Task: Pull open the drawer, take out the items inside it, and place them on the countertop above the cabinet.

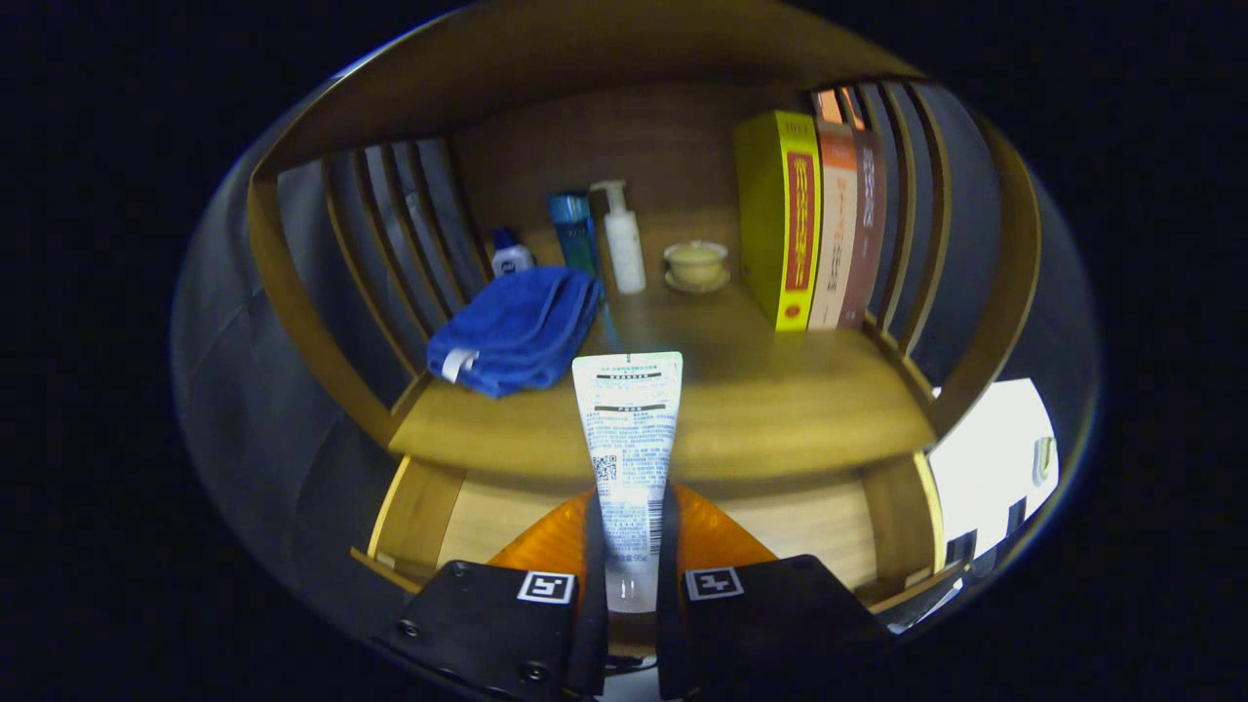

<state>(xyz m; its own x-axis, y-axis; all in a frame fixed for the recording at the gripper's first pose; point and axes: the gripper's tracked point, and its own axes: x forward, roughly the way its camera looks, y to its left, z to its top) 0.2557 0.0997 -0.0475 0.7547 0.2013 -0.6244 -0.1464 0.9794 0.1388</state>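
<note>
A white squeeze tube [629,439] with printed text stands upright between my fingers, and my gripper [629,546] is shut on its lower part. The tube's flat crimped end points up, over the front of the wooden countertop [780,409]. Below the countertop the drawer [819,526] is pulled open, its pale wooden bottom showing on both sides of my fingers. Whether anything else lies in the drawer is hidden by my fingers.
On the countertop lie a folded blue towel [517,331] at the left, a small blue-capped bottle [510,255], a tall blue bottle [573,232], a white pump bottle [622,239] and a lidded cup on a saucer [695,265] at the back. Upright books [809,219] stand at the right. Slatted wooden sides enclose the shelf.
</note>
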